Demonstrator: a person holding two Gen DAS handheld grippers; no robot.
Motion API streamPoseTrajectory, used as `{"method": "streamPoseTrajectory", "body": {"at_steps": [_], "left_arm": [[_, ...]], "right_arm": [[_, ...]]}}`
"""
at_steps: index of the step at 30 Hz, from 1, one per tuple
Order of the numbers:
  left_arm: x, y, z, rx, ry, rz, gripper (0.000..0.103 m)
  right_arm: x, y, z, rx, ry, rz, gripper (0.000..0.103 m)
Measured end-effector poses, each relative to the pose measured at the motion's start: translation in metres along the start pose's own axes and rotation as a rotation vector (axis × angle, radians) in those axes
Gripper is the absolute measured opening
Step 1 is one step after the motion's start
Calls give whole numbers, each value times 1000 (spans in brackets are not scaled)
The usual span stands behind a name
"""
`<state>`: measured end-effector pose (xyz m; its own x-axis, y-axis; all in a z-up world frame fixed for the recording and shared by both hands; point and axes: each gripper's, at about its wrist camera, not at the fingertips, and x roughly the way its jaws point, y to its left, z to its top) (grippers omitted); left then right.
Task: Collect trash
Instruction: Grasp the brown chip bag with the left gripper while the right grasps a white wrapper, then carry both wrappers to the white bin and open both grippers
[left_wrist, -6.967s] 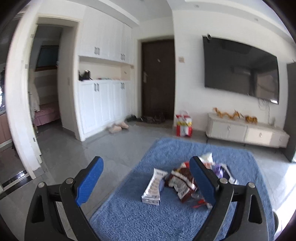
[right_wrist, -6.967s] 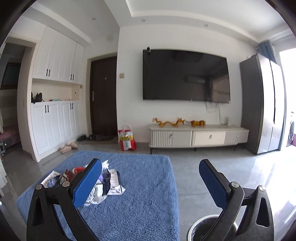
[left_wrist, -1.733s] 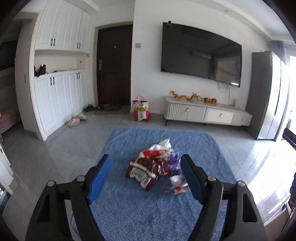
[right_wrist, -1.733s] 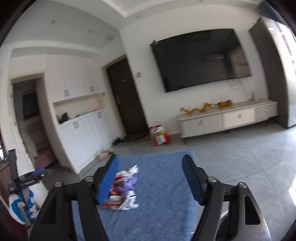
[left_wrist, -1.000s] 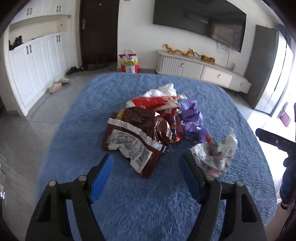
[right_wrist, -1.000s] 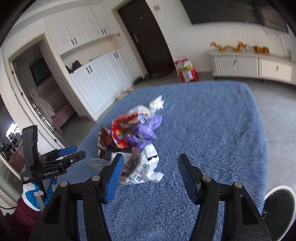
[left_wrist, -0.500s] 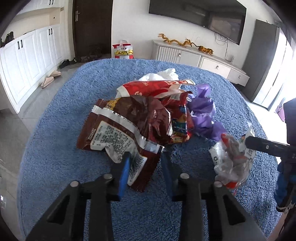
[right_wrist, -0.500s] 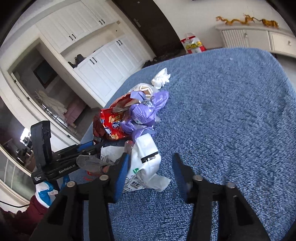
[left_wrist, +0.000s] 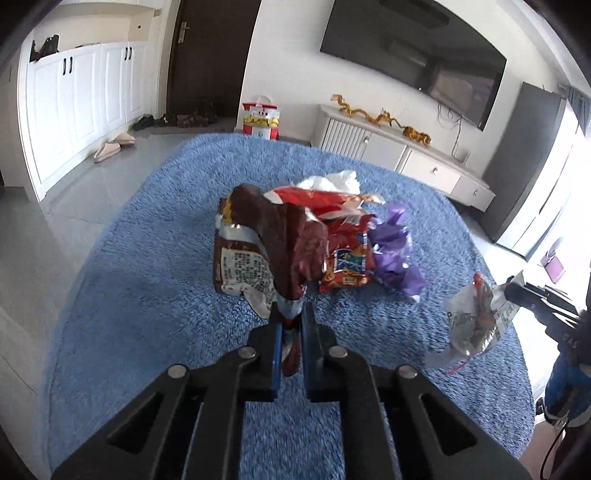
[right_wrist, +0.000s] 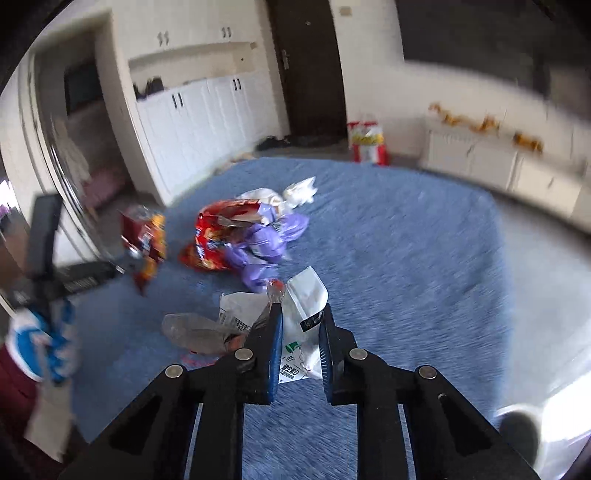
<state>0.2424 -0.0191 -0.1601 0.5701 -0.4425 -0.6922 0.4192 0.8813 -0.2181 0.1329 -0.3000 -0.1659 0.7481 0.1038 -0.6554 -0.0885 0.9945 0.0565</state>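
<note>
My left gripper (left_wrist: 290, 325) is clamped on the lower edge of a dark brown snack bag (left_wrist: 275, 245), its blue pads pinching the foil between them; the bag rises crumpled from the jaws, its white printed back panel facing left. Just beyond it, on the blue shaggy rug (left_wrist: 147, 266), lies the remaining litter: a red snack packet (left_wrist: 343, 254) touching the brown bag's right side, a purple wrapper (left_wrist: 393, 251) just beside that, and a wad of white paper (left_wrist: 332, 181) at the far end of the pile. My right gripper (right_wrist: 300, 325) has just been closing and now stands narrow around a white pouch (right_wrist: 304, 314) with green print, the pouch sitting between the blue pads with a clear crumpled wrapper (right_wrist: 199, 330) bunched against the left finger; the pads appear to press the pouch, though this view is blurred. In the left wrist view that same bundle of white and clear plastic (left_wrist: 476, 317) shows at the right edge of the rug, at the tip of the right tool. In the right wrist view the brown bag (right_wrist: 144, 236) shows at the left, well apart from the red and purple pile (right_wrist: 240, 236). Behind the rug stand a white TV cabinet (left_wrist: 399, 155), a wall television (left_wrist: 413, 55), white cupboards (left_wrist: 81, 103) and a red and white bag (left_wrist: 260, 118) by the dark door (left_wrist: 207, 55).
</note>
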Motion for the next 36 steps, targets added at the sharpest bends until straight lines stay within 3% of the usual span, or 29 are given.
{"method": "streamPoseTrajectory", "body": {"at_steps": [5, 9, 19, 26, 36], "left_arm": [[-29, -2, -5, -15, -52, -25, 8], [-51, 0, -8, -27, -90, -35, 8], [-95, -23, -5, 10, -144, -76, 8], [-90, -103, 2, 147, -102, -173, 8], [-33, -288, -15, 431, 88, -408, 8]], "right_arm": [[-37, 22, 13, -77, -68, 11, 17], [-40, 24, 16, -125, -44, -163, 17], [-92, -14, 2, 19, -132, -196, 17], [-147, -81, -34, 161, -206, -294, 17], [-193, -183, -128, 403, -202, -462, 17]]}}
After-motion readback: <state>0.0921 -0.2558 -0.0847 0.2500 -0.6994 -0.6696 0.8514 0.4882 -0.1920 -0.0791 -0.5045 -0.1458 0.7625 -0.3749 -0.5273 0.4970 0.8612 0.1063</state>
